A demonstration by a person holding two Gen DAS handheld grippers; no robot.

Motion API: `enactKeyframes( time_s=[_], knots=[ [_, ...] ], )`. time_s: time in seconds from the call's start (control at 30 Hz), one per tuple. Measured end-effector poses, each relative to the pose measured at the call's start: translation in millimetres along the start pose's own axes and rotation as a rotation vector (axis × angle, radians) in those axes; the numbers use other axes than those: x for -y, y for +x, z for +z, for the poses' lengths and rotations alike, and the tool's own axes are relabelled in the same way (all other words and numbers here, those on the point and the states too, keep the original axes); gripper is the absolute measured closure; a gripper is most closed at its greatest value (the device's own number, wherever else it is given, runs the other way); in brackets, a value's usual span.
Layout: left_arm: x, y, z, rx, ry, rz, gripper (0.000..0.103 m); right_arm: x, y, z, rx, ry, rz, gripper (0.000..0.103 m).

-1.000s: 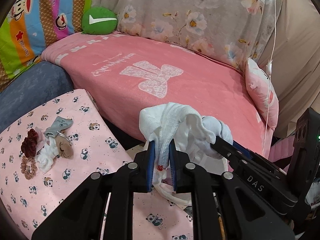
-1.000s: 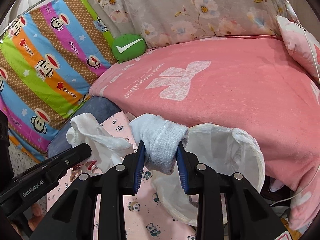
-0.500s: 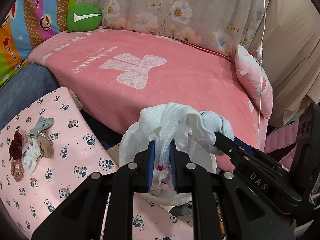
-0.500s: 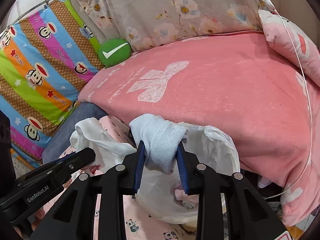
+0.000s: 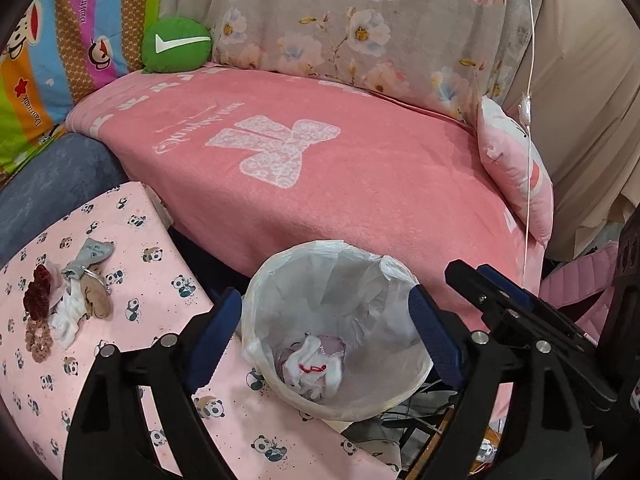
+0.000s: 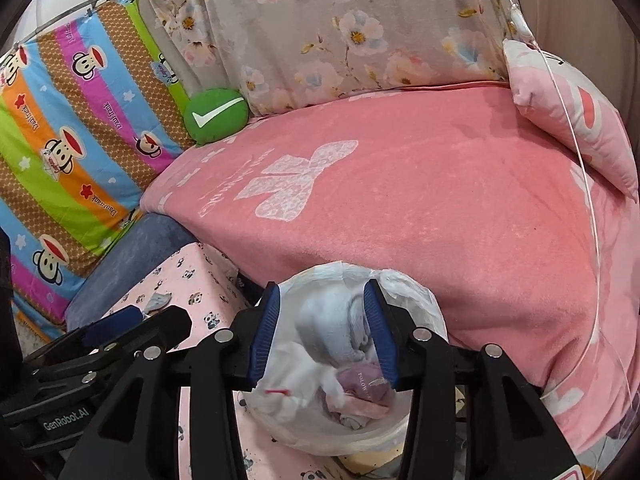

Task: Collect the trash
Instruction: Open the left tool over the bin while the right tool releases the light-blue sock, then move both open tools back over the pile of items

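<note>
1. Standing beside the pink blanket [image 5: 360,184]: bin [image 5: 400,396], white-lined, holding a white cloth [image 5: 316,364]; a pale blue sock [image 6: 340,332] blurred at its mouth.
2. Left gripper [image 5: 328,332]: jaws just opened wide, nothing between.
3. Right gripper [image 6: 326,332]: jaws just opening, pads off the sock.
4. Panda-print surface [image 5: 132,280]: hair ties, keyring [image 5: 88,264].
5. Backdrop: green cushion [image 5: 176,44], floral cover [image 5: 360,20].

Thin crinkled plastic bin liner [image 5: 280,280], fuzzy pink fleece blanket [image 5: 360,184]
</note>
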State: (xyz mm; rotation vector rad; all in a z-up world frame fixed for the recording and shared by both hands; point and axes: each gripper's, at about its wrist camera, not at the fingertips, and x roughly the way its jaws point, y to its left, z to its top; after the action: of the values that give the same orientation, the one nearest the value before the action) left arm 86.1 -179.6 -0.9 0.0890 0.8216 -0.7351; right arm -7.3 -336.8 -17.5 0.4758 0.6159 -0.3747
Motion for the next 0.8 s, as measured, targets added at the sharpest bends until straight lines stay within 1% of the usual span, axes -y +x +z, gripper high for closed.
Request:
enactKeyframes(
  time_s=[0.17, 0.4, 0.8],
  knots=[
    [-6.4, -5.2, -1.9, 0.007, -0.004, 0.014, 0.022, -1.6, 0.7, 3.3, -0.005, 0.007, 0.022, 0.058],
    [-20.9, -15.2, -4.7, 0.020, -0.028, 0.028, 0.022, -18.0, 3.8, -1.9, -0.027, -0.023, 0.038, 0.058],
    [-74.8, -30.4, -19.2, 0.024, -0.133, 0.072, 0.022, -65.6, 14.6, -21.2, -0.073, -0.090, 0.082, 0.057]
  ],
)
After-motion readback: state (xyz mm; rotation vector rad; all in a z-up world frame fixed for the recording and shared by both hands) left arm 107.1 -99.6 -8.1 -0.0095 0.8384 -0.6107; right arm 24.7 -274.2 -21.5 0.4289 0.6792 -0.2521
